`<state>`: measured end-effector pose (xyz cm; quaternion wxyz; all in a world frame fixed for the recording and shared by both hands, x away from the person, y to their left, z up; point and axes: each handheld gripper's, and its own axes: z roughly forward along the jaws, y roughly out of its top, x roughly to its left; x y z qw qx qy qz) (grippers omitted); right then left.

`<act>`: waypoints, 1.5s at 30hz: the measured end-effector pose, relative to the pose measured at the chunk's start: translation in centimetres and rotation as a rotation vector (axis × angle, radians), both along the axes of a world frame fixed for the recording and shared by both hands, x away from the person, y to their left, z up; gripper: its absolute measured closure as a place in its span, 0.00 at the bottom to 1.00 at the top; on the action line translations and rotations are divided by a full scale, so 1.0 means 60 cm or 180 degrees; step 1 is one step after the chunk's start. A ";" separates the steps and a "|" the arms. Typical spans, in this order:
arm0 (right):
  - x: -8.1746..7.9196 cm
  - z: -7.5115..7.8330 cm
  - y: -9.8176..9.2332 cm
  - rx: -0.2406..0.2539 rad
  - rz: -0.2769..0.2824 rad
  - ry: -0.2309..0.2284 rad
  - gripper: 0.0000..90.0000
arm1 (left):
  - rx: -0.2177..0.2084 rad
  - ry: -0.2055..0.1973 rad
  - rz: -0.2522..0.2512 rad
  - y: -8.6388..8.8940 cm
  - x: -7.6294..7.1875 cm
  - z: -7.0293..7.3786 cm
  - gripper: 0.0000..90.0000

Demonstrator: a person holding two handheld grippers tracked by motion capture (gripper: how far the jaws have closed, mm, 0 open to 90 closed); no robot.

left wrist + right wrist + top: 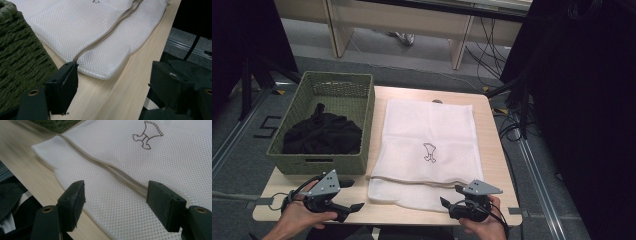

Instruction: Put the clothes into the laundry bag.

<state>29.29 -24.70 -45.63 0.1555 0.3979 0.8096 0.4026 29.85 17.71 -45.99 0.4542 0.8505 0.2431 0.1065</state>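
Table edge: both claws level, spread.

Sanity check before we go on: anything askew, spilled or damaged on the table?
Nothing stands out. The white mesh bag lies flat, its zipper running along the near end. Black clothing sits inside the green basket. Nothing spilled or torn.

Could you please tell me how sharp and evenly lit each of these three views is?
High view: soft, the mesh bag bright, the black cloth in the basket a dark mass without detail. Left gripper view: the bag's weave crisp, the near jaws dark. Right gripper view: the weave and the stitched emblem sharp, the far corner slightly blurred.
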 end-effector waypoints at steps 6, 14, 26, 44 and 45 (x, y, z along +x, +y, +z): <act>0.001 -0.001 -0.001 -0.0020 0.0000 -0.0015 0.36 | 0.0028 0.0026 -0.0010 0.000 0.000 0.000 0.25; 0.004 0.000 -0.003 -0.0030 0.0027 -0.0048 0.36 | 0.0020 0.0032 -0.0004 -0.001 0.000 0.000 0.25; 0.036 0.001 -0.006 -0.0063 0.0060 -0.0065 0.30 | -0.0027 0.0045 0.0089 -0.002 -0.001 0.001 0.25; 0.133 -0.041 0.052 -0.0731 0.0634 0.0002 0.46 | 0.0015 0.0015 -0.0012 -0.002 0.002 0.002 0.25; 0.140 -0.050 0.062 -0.0804 0.0656 -0.0023 0.47 | 0.0046 0.0023 -0.0009 -0.001 0.002 0.003 0.25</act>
